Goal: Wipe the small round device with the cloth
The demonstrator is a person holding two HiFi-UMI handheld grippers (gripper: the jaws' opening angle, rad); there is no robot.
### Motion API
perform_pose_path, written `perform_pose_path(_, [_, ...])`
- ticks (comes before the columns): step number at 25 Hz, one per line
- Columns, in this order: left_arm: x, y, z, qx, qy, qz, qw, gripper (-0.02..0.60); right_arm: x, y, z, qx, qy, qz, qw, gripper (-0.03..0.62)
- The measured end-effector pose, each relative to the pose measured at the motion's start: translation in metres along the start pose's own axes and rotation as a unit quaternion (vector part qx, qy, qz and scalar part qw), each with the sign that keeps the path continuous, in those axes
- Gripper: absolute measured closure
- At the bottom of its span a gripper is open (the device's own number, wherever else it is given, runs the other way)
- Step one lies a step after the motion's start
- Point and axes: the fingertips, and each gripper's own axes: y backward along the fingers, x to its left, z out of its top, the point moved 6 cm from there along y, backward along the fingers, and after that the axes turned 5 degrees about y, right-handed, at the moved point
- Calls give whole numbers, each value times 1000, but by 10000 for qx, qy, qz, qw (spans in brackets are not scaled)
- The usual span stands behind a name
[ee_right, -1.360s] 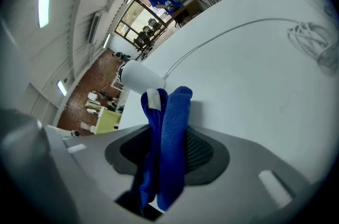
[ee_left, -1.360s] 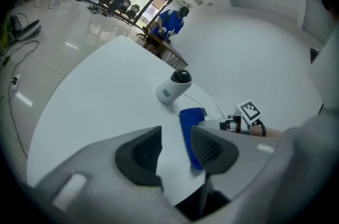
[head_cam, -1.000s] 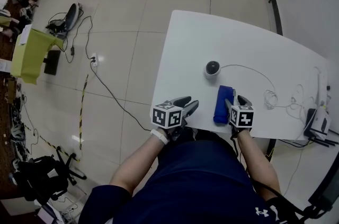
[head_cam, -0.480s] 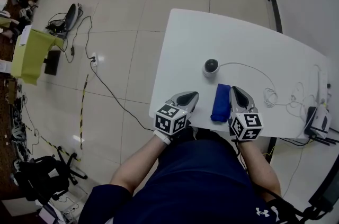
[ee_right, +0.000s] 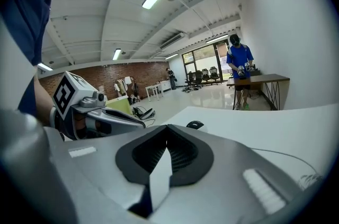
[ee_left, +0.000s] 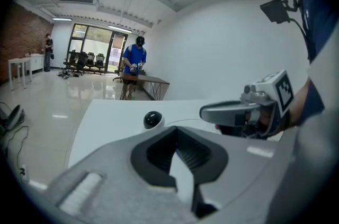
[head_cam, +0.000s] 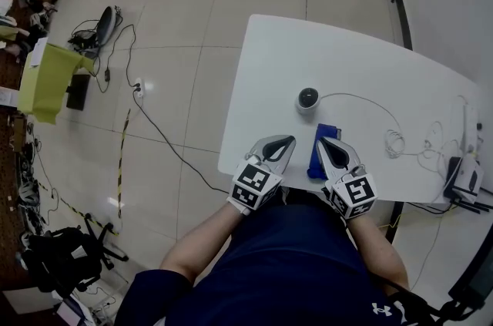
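I have both hand-held grippers low over the near edge of the white tabletop (head_cam: 347, 62), forearms coming up from my body and the marker cubes facing back toward me. The left hand-held gripper (head_cam: 283, 141) points forward and leans a little to the right. In its own view the jaws (ee_left: 176, 128) are pressed together at the tips with nothing between them. The right hand-held gripper (head_cam: 323, 140) sits just beside it, pointing forward and leaning slightly left, so the two tips converge. Its jaws (ee_right: 167, 128) are likewise closed on nothing. The folded blue cloth (head_cam: 314, 156) lies flat on the tabletop between the two hand-held grippers, just right of the left one. The right one overlaps the cloth's right side from above, and I cannot tell whether it touches the fabric. The small round device (head_cam: 308, 99), a white base with a dark dome, sits on the tabletop ahead of both tips, beyond the far end of the cloth and apart from it. In the left gripper view the device (ee_left: 152, 119) shows just left of the closed tips, and in the right gripper view it (ee_right: 195, 125) shows just right of them. A thin white cable (head_cam: 370, 102) runs from the device off to the right, ahead of the right hand-held gripper.
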Motion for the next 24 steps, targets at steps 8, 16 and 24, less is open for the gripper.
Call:
perform_pose_path(8, [2,-2,-1,15,-25,0,10000,580,-1,-1,1,-13,30,11,10000,582])
perform_pose_path(16, [3,-3,0,31,-56,1,10000,580,-2,-2,1,-3,17,-30,10000,583])
perform_pose_path(24, [2,-6,-1,60,-69,8,10000,580,-4,-1,0,31,-16,3,10000,583])
